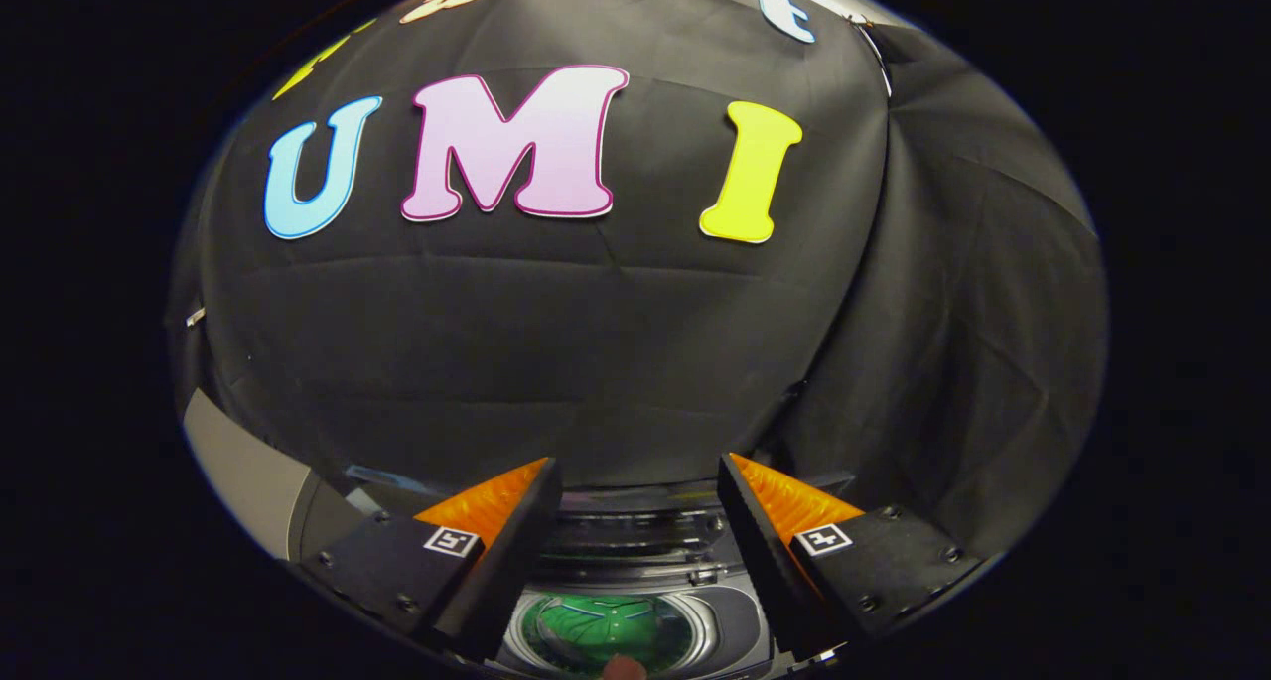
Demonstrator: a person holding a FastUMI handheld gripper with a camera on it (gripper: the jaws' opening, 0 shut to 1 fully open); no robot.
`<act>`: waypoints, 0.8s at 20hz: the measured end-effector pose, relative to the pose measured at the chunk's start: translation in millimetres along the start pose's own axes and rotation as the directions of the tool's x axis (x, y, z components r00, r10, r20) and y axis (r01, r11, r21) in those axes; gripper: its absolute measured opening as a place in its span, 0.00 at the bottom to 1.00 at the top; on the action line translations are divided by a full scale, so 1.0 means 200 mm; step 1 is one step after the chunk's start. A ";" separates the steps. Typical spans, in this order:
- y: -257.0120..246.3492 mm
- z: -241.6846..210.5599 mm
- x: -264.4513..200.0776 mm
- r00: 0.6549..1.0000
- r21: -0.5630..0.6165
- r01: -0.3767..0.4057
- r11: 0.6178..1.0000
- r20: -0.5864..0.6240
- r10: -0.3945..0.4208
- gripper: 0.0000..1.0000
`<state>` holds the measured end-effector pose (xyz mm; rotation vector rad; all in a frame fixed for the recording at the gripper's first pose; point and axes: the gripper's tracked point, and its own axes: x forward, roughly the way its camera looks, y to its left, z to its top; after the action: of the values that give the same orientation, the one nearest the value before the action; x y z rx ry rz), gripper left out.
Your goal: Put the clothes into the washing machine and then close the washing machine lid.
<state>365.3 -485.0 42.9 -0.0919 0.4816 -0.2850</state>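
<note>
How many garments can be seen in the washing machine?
1: a green garment lies in the washing machine drum, below and between the open tongs. More clothes may be hidden under it or beneath the fingers.

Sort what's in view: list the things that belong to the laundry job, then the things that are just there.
Belongs to the job:
- washing machine, seen below, between the fingers
- its drum opening with green inside, possibly cloth, hard to tell
- gripper, fingers apart, holding nothing

Just there:
- black cloth wall beyond the fingers
- grey panel beside the machine
</note>
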 end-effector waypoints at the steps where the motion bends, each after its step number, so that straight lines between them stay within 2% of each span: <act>1: 0.01 -0.01 0.05 1.000 0.004 -0.007 1.000 -0.008 0.007 0.99; 7: 0.05 -0.10 0.23 0.997 -0.025 -0.014 1.000 -0.081 0.012 0.99; 11: 0.05 -0.12 0.22 0.996 0.074 -0.038 0.996 -0.080 0.044 0.98; 16: 0.03 -0.14 0.14 0.997 0.056 -0.040 0.998 -0.067 0.044 0.99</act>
<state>377.9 -488.0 4.5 -0.0189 0.5430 -0.2603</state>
